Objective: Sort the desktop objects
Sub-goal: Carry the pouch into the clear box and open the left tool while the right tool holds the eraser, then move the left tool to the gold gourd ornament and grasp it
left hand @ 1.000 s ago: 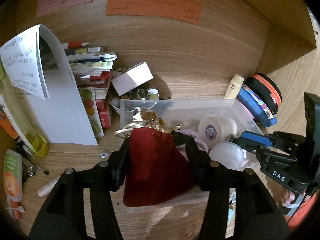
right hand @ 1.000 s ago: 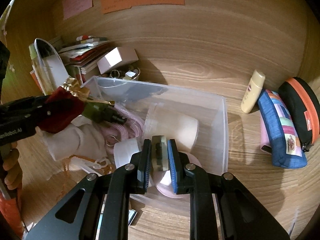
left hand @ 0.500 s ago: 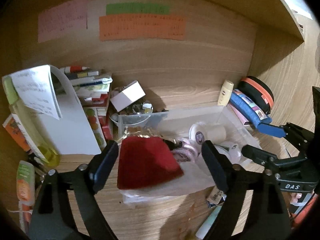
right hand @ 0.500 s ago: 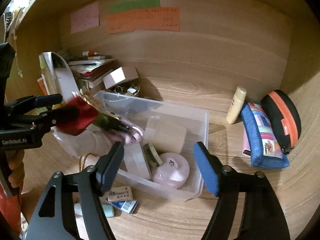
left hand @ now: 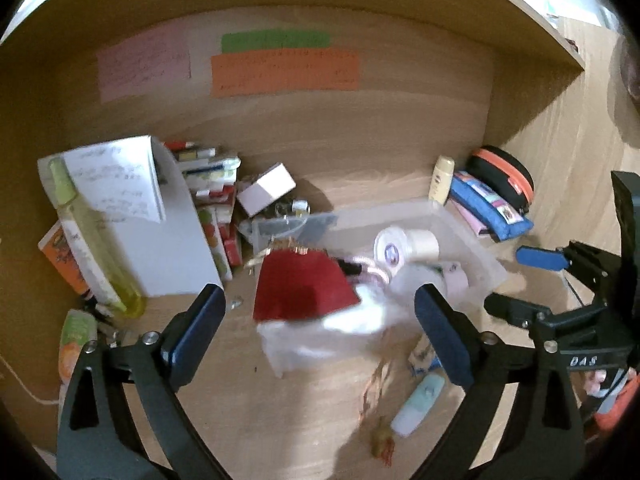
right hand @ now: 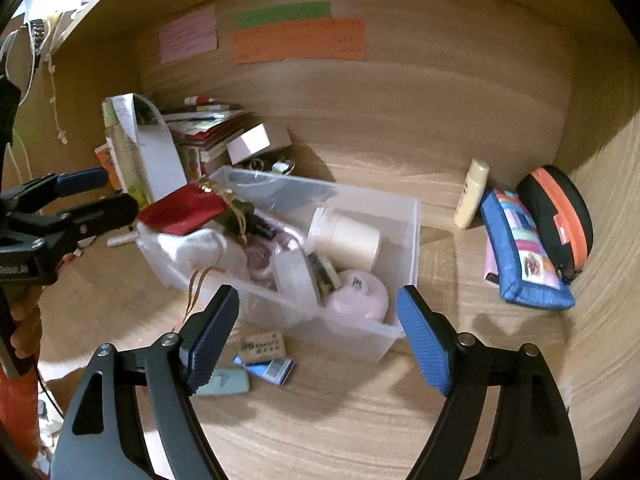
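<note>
A clear plastic bin [right hand: 404, 240] sits mid-desk, holding a cream jar [right hand: 344, 236], a pink round case [right hand: 360, 292], a small green-edged item [right hand: 324, 274] and pink coils. A red pouch [left hand: 300, 288] rests on a white cloth bag [left hand: 352, 320] at the bin's left end. My left gripper [left hand: 318, 312] hangs just short of the pouch; its jaws are opening and the pads touch nothing. My right gripper [right hand: 318, 300] hovers before the bin's near wall, its jaws also opening, with nothing gripped. In the right wrist view, the left gripper [right hand: 104, 192] is beside the red pouch [right hand: 180, 212].
A blue pencil case [right hand: 524, 256], a black-and-orange case [right hand: 560, 216] and a cream bottle [right hand: 472, 196] lie at the right. Books [right hand: 200, 124], a white box [right hand: 256, 144] and a yellow bottle [left hand: 96, 256] crowd the left. An eraser [right hand: 262, 346] and a pale tube [right hand: 224, 382] lie before the bin.
Both grippers opened and drew back and up. The left one let go of the red pouch, which stays on the white bag. The right one released the small item into the bin.
</note>
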`<move>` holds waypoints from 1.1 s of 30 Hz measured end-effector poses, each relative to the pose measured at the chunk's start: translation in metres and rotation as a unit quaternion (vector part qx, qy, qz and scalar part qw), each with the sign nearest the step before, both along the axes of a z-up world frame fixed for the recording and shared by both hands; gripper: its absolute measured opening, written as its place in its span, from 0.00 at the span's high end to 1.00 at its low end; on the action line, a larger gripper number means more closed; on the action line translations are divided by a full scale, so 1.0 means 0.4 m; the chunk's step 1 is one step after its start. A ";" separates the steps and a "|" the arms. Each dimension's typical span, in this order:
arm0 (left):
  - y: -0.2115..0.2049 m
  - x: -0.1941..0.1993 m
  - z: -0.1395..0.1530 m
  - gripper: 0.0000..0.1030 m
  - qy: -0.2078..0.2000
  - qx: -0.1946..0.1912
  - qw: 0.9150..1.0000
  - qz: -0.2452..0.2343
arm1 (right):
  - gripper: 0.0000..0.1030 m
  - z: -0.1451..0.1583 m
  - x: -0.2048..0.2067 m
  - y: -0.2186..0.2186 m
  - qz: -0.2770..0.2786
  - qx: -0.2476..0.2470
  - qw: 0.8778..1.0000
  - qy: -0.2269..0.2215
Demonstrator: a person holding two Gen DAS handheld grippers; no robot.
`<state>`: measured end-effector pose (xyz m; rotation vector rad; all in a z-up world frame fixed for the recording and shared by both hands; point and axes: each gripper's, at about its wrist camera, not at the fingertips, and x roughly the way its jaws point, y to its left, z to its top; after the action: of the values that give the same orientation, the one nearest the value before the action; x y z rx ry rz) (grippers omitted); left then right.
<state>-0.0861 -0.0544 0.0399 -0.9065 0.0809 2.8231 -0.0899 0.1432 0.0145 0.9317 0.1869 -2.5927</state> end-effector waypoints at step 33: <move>0.069 0.085 -0.279 0.39 -0.156 -0.057 0.980 -0.110 | 0.39 -0.202 -0.053 -0.098 0.104 0.023 0.985 -0.137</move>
<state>-0.0520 -0.0267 -0.0717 -1.2691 0.2830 2.4642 -0.1111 0.1039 -0.0664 1.2037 0.2544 -2.2528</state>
